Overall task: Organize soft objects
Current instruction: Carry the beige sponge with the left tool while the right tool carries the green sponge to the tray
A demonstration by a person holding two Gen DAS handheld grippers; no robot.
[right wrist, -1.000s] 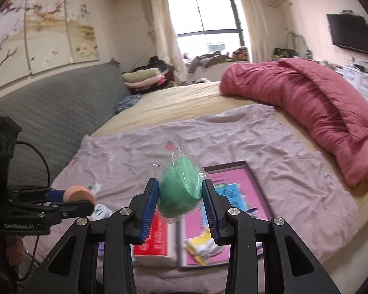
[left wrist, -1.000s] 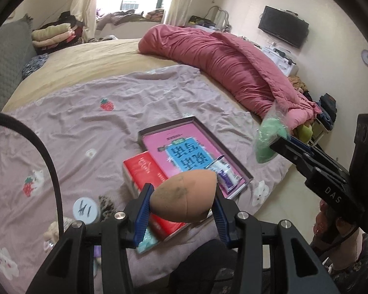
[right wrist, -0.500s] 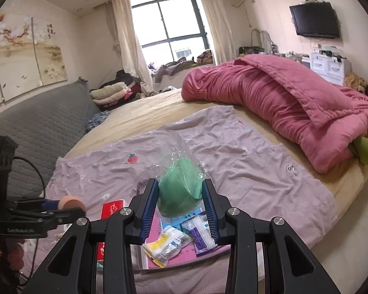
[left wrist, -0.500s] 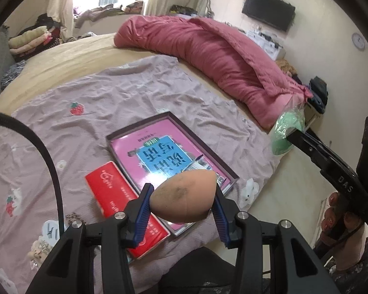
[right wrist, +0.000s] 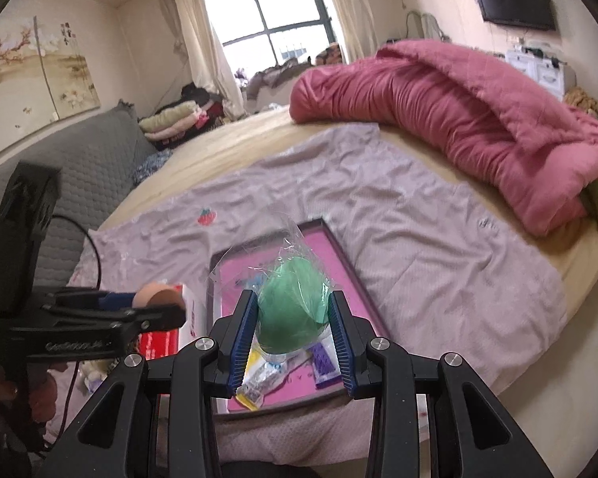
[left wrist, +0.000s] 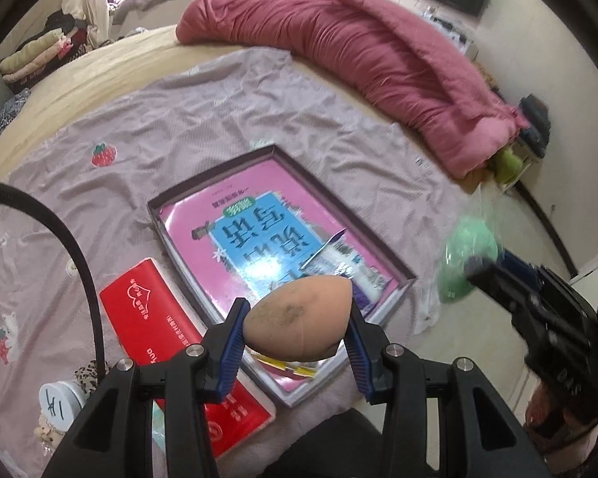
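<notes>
Orange sponge [left wrist: 299, 320] in left jaws; green sponge [right wrist: 291, 310] right; cap [left wrist: 56, 404] handwritten.

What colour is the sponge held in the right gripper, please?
Green, inside clear plastic wrap; the sponge shows best in the right wrist view.

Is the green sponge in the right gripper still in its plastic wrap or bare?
Wrapped. Clear crinkled film surrounds the green sponge and peaks above it, between the right gripper pads.

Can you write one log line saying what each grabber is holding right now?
left gripper: shut on orange sponge | right gripper: shut on green sponge, bagged | both above tray
</notes>
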